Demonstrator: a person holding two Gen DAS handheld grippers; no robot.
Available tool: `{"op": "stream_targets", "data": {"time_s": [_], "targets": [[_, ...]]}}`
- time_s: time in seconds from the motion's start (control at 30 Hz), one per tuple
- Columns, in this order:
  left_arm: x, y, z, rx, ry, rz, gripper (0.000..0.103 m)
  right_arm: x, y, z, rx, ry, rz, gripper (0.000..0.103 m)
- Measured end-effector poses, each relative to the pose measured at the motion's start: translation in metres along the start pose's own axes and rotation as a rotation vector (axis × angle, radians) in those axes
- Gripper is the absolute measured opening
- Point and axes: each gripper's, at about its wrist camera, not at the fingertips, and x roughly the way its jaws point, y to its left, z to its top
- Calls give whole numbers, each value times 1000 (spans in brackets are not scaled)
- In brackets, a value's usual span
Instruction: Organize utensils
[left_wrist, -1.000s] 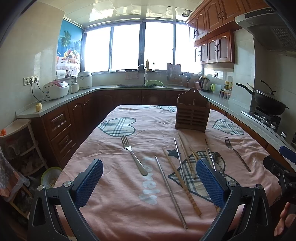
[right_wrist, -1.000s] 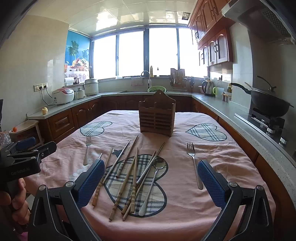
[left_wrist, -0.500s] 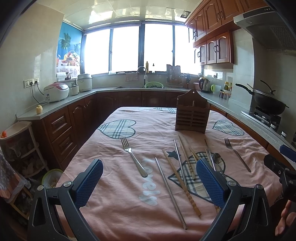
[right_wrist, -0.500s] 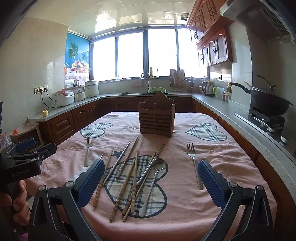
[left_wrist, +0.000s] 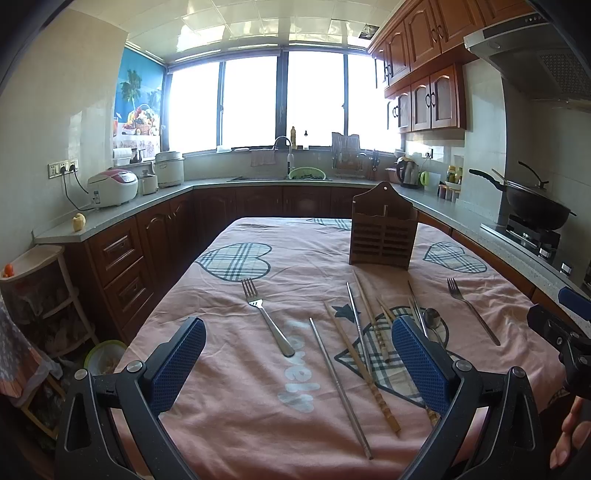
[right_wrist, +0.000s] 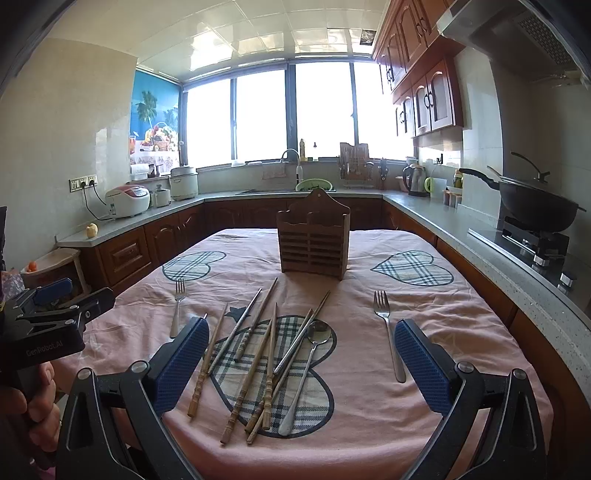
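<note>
Now your left gripper (left_wrist: 297, 363) and right gripper (right_wrist: 301, 363) both hang wide apart, holding nothing. Wooden and metal chopsticks (right_wrist: 258, 354) lie mid-frame, below the brown slatted wooden holder (right_wrist: 313, 245).

The wooden utensil holder (right_wrist: 313, 236) is being framed slightly lower and nearer by the right gripper (right_wrist: 301, 363), while the left view is being nudged only faintly.
</note>
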Motion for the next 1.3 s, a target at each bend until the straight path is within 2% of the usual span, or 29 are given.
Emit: {"op": "stream_targets", "data": {"time_s": [0.73, 0.87, 1.07, 1.2, 1.3], "targets": [[4, 1, 1, -7, 12, -8, 102, 0, 1, 1, 2, 3, 2, 102], [20, 10, 4, -48, 71, -44, 102, 5, -3, 2, 11, 16, 15, 102], [47, 20, 20, -58, 134, -54, 101, 24, -15, 4, 45, 68, 45, 101], [76, 25, 31, -74, 201, -82, 99, 42, -19, 7, 47, 105, 65, 101], [104, 28, 40, -68, 255, -76, 95, 61, -23, 10, 57, 143, 85, 100]]}}
